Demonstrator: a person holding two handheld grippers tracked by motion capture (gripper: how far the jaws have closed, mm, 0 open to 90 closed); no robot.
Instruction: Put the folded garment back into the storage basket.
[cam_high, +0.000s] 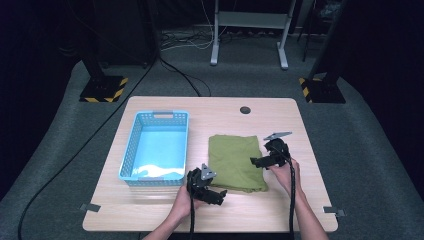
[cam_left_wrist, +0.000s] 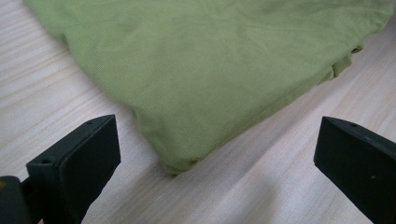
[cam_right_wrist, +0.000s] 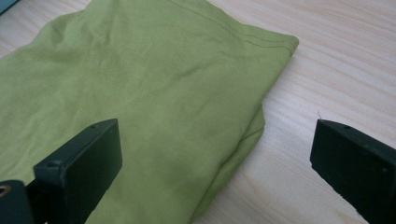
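- On the pale wooden table (cam_high: 150, 210), a folded olive-green cotton garment (cam_high: 236, 161) lay flat just right of the middle, its layers stacked into a rough rectangle.
- Just left of the garment stood a light-blue plastic basket with latticed walls (cam_high: 131, 146), close to the cloth but not touching it.
- The left gripper (cam_high: 215, 196) sat low at the garment's near left corner, held in the person's left hand (cam_high: 186, 200), pointing across toward the cloth.
- In the left gripper view its jaws were spread wide, one to each side of the folded corner (cam_left_wrist: 180, 163), which lay on the wood between them; neither jaw touched the fabric and nothing was gripped.
- The right gripper (cam_high: 257, 161) hung at the garment's right edge, held in the person's right hand (cam_high: 284, 172).
- In the right gripper view its jaws also stood wide apart: the left one over the green cloth (cam_right_wrist: 140, 93), the right one over bare wood, with the stitched edge (cam_right_wrist: 252, 135) running between them; it gripped nothing.
- A small dark round hole (cam_high: 245, 110) marked the table's far edge.
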